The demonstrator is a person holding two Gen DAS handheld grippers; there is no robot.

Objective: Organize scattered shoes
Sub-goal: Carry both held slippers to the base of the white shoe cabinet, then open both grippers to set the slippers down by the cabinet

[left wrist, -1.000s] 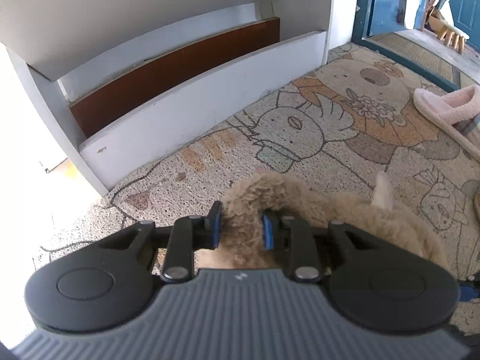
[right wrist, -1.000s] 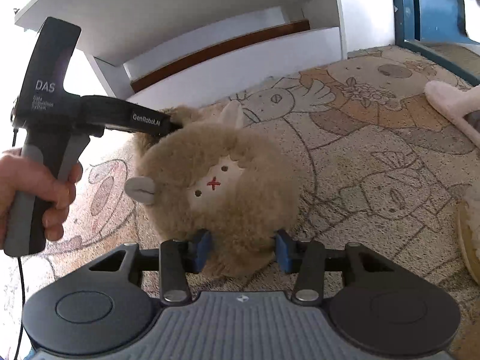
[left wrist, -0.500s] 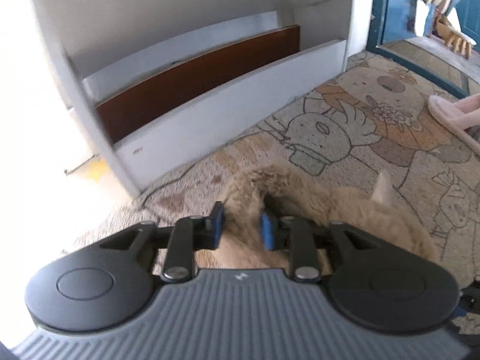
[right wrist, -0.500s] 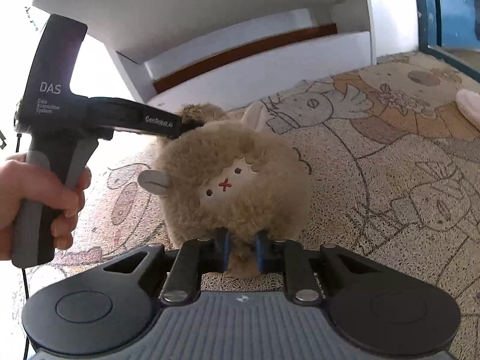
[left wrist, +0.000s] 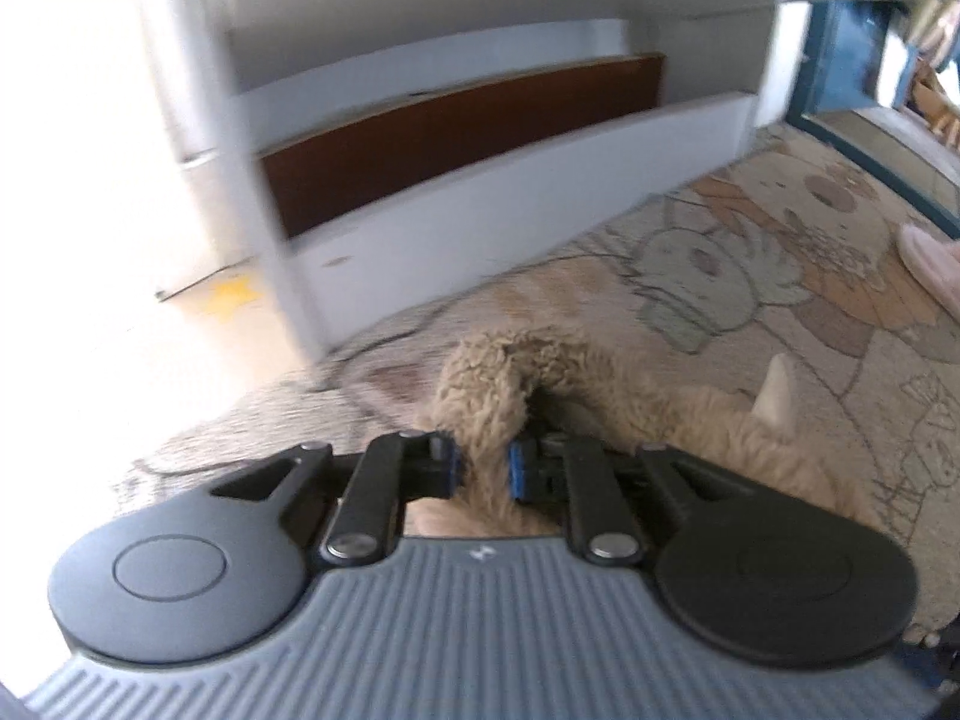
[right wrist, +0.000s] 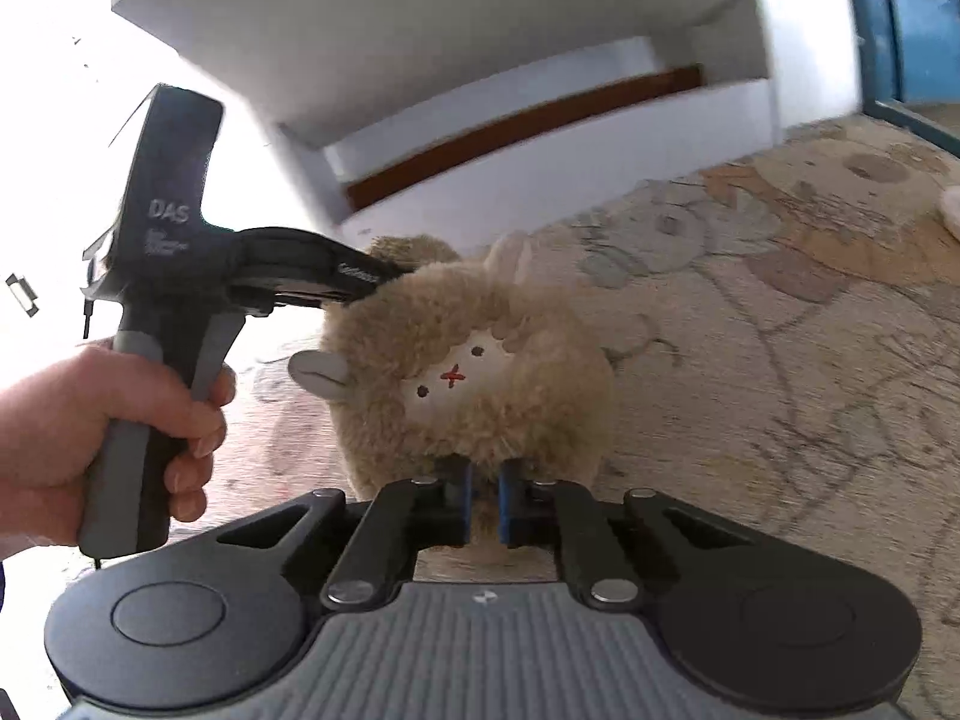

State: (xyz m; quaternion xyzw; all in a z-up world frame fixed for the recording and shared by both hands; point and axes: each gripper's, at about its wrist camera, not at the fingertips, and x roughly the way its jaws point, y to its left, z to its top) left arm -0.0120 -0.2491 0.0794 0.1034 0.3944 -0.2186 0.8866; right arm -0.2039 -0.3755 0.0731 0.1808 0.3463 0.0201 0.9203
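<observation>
One fluffy tan slipper (right wrist: 474,372) with a sheep face, on the patterned floor mat (right wrist: 780,360) just in front of the white shoe rack (left wrist: 510,210). Left gripper (left wrist: 485,468): jaws pinched on the slipper's heel rim. Right gripper (right wrist: 483,501): jaws pinched on the pile at its toe. A hand (right wrist: 102,438) holds the left tool's grip. Second item: pink slipper (left wrist: 930,264), well apart at the mat's edge, untouched. Step in hand, judged: carrying the tan slipper to the rack. Next move calls for lifting it over the low front board into the bottom compartment, both grips kept.
</observation>
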